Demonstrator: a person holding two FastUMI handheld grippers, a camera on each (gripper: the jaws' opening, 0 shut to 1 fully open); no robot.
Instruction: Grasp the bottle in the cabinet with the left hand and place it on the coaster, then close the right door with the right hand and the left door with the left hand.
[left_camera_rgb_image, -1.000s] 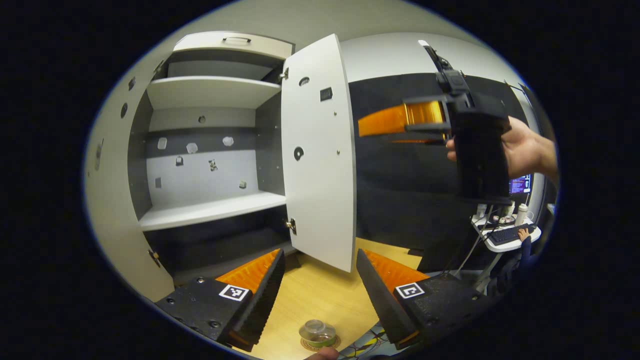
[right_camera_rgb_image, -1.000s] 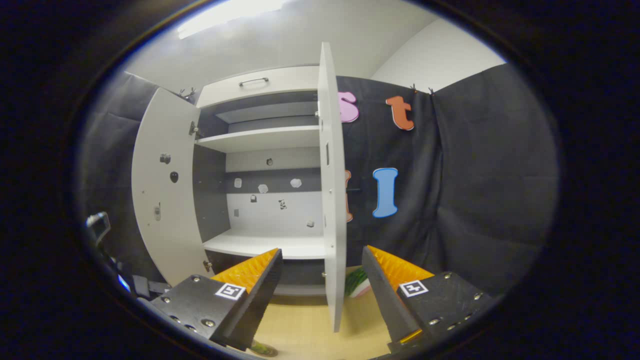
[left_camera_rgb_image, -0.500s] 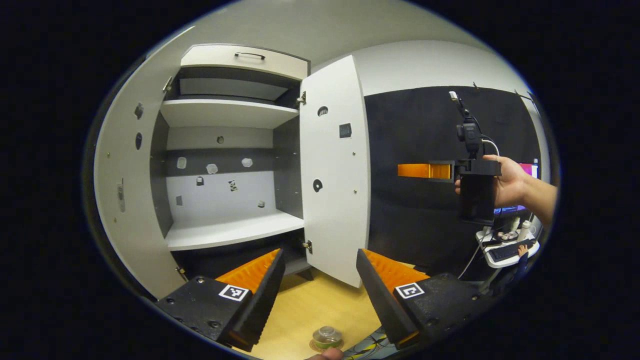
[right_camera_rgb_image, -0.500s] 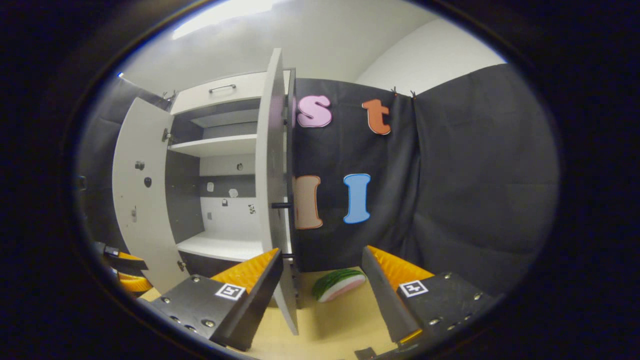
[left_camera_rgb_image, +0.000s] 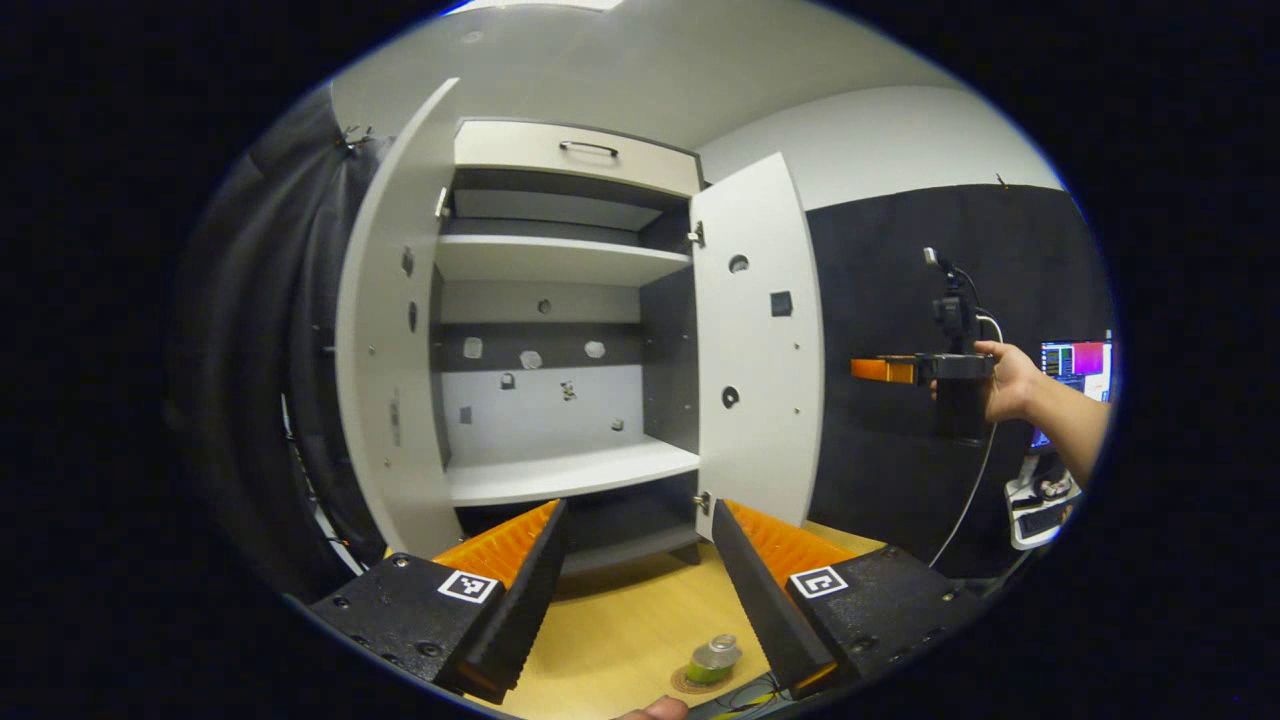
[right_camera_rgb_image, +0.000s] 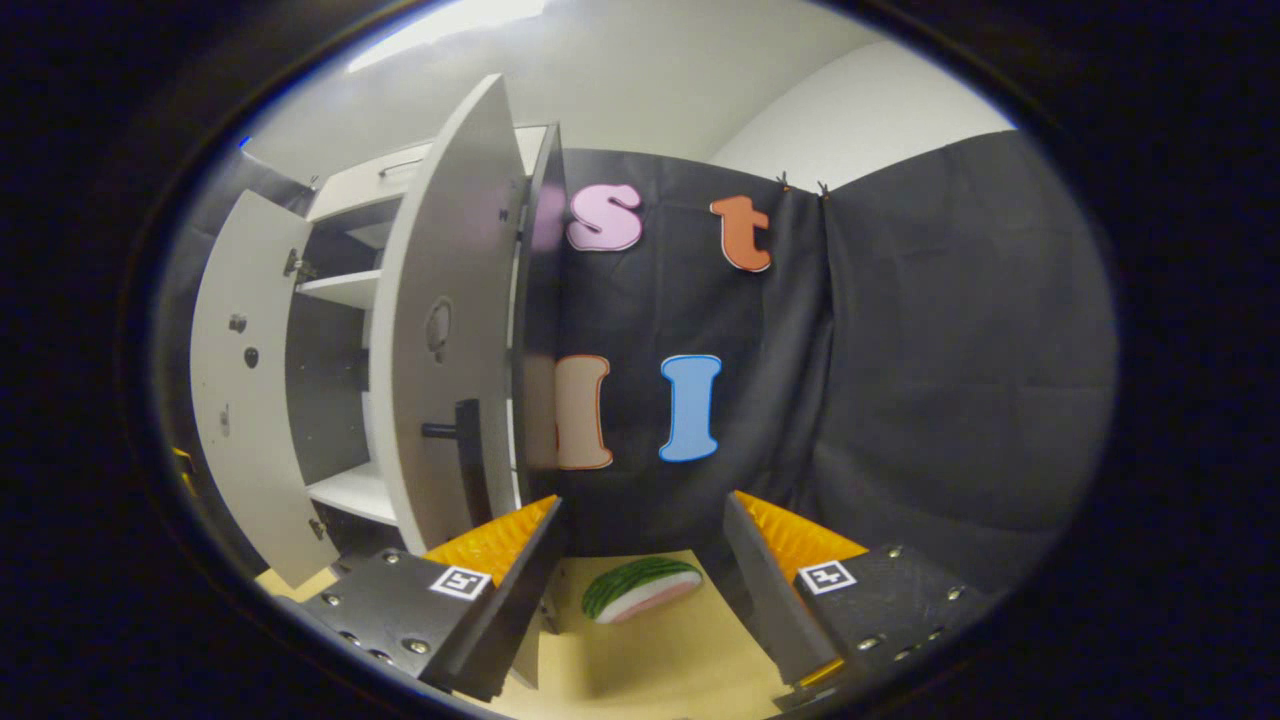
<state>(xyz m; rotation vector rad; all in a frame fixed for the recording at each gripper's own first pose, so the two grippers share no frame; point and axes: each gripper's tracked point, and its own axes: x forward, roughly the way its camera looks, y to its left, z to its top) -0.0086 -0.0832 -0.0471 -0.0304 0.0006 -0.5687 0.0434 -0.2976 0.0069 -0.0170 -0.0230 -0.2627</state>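
The white cabinet (left_camera_rgb_image: 560, 300) stands with both doors swung out and bare shelves. A small bottle (left_camera_rgb_image: 713, 660) stands upright on a round coaster (left_camera_rgb_image: 687, 684) on the wooden table, just below and between my left gripper's fingers. My left gripper (left_camera_rgb_image: 640, 600) is open and holds nothing. In the right gripper view, the right door (right_camera_rgb_image: 440, 330) shows its outer face and dark handle (right_camera_rgb_image: 458, 440), left of my open, empty right gripper (right_camera_rgb_image: 645, 600). In the left gripper view a hand holds the right gripper (left_camera_rgb_image: 868, 368) beyond the right door (left_camera_rgb_image: 760, 350), apart from it.
The left door (left_camera_rgb_image: 385, 360) hangs wide open. A watermelon slice toy (right_camera_rgb_image: 640, 588) lies on the table by the cloth wall, between my right gripper's fingers. A desk with a monitor (left_camera_rgb_image: 1075, 358) sits at the far right. A cable (left_camera_rgb_image: 975, 480) hangs from the right gripper.
My left gripper has drawn back from the cabinet, leaving the bottle on the coaster. My right gripper has swung round the right door's edge to its outer, handle side.
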